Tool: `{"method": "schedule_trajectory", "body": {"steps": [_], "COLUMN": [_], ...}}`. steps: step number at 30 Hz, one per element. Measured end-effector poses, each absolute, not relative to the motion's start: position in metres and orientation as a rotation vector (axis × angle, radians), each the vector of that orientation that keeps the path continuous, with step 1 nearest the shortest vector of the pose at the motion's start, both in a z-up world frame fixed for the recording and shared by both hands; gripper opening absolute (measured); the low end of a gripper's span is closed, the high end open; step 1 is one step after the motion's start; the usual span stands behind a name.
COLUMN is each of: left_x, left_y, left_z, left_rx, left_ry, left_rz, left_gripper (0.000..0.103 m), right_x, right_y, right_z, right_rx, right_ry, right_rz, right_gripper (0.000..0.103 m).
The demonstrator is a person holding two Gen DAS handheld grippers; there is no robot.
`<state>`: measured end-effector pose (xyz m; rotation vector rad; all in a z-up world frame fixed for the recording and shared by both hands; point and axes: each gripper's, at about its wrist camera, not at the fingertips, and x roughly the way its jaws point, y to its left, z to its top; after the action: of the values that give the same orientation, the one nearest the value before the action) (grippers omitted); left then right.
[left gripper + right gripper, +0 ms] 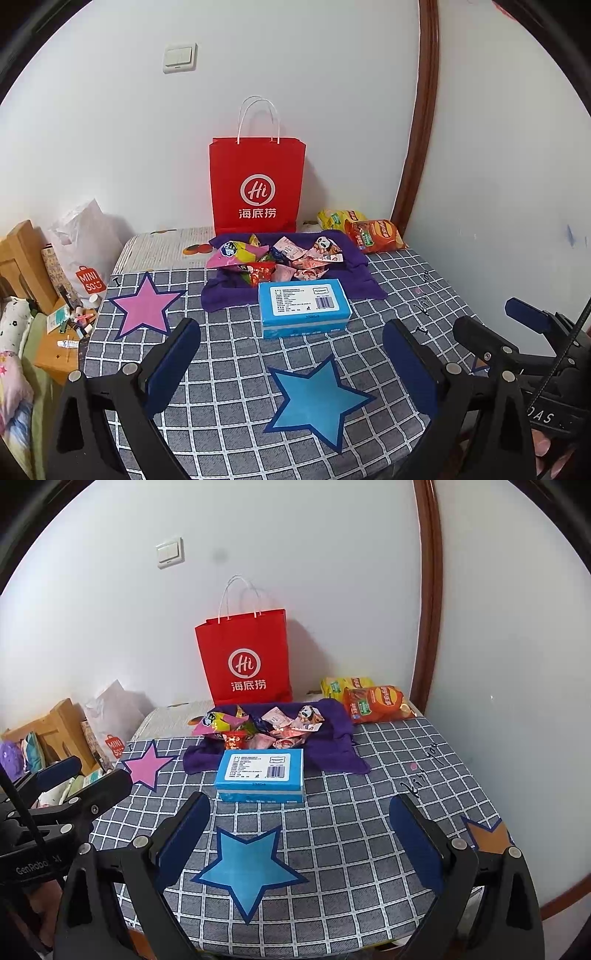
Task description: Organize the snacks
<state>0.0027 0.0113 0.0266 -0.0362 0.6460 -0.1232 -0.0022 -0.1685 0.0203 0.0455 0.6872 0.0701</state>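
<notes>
Both jaws stand wide apart and hold nothing. The left gripper and right gripper hover side by side over the near edge of the bench, each with the blue star just ahead of its fingers.

Outward from there, at 12 o'clock from both, lies the blue box, its long axis running 9 to 3 — square across the line of approach. Just behind it, touching or nearly so, the loose snacks sit heaped on a purple cloth. Two chip bags lie at about 1 o'clock by the wall, and the red bag stands upright at 12 behind the heap.

My judgement: neither hand is clearly nearer the heap — the right looks better placed for the chip bags, the left for the heap's left side.
</notes>
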Motion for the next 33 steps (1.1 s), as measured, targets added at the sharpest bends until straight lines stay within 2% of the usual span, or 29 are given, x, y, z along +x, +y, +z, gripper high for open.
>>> {"method": "schedule_trajectory", "body": {"steps": [33], "left_x": [0.0003], "left_y": [0.0135], "left_z": [0.0261], "left_rx": [-0.042], "left_ry": [0.647], "left_rz": [-0.119], "left_gripper": [0.1], "right_x": [-0.0038], "right_y": [-0.1708], "right_z": [0.0221], "right_rx": [0.049], "right_ry": [0.683], "right_rz": [0.065], "right_gripper": [0.097]}}
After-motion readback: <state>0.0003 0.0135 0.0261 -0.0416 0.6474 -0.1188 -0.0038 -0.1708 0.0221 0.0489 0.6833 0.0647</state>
